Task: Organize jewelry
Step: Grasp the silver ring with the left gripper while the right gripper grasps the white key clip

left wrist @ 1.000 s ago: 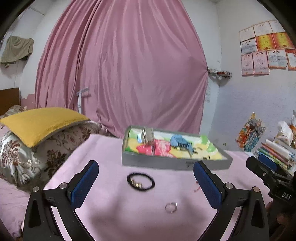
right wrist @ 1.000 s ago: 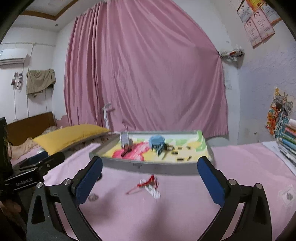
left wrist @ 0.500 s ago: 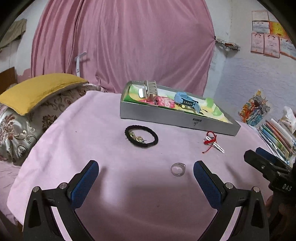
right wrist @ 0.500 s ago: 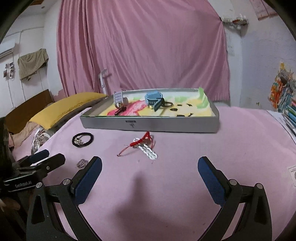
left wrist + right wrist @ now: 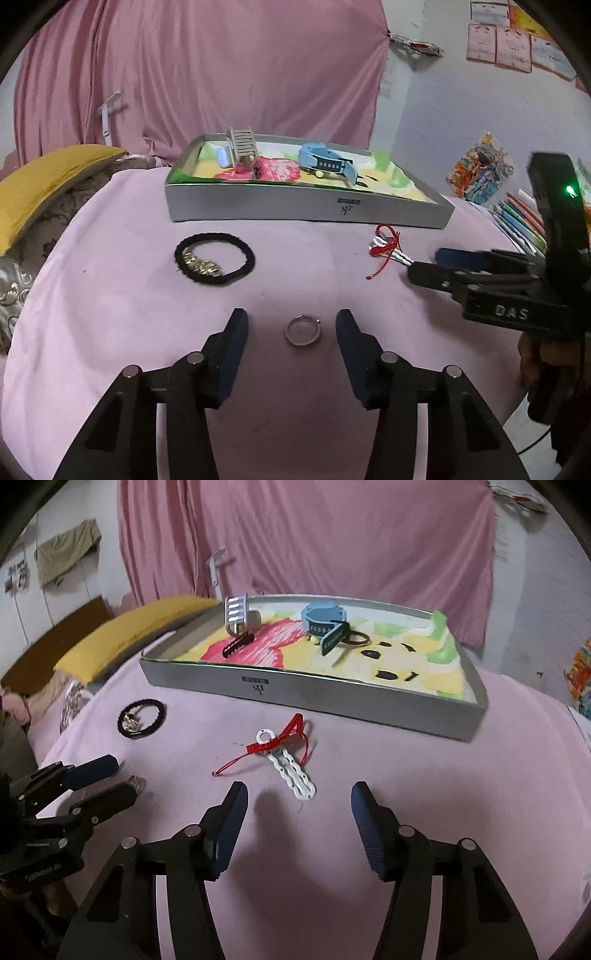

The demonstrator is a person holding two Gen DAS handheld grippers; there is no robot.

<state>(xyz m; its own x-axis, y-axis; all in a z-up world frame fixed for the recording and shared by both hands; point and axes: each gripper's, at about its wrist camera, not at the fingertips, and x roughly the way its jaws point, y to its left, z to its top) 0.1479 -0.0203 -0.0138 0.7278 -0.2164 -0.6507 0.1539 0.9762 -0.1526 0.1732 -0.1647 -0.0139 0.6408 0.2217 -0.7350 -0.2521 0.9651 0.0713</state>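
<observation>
My left gripper (image 5: 291, 328) is low over the pink tablecloth (image 5: 110, 314), jaws parted with clear gaps on both sides of the silver ring (image 5: 303, 329), which lies flat between the pads, untouched. Ring barely visible in the right wrist view, mostly hidden behind the left fingers.

My right gripper (image 5: 299, 805) is also spread, nothing held; the near end of the white chain bracelet (image 5: 290, 770) sits just ahead of its fingertips, roughly centred in the gap. Red string bracelet (image 5: 275, 743) lies across the white one, touching it.

Black hair tie (image 5: 215, 258) with a gold charm sits to the left on the cloth, well apart from both grippers.

Grey tray (image 5: 314, 698) is behind all of it. Inside: blue watch (image 5: 323, 622), a silver watch band (image 5: 236, 614) standing up, a black comb-like clip (image 5: 238, 644), a dark ring (image 5: 357, 638).
</observation>
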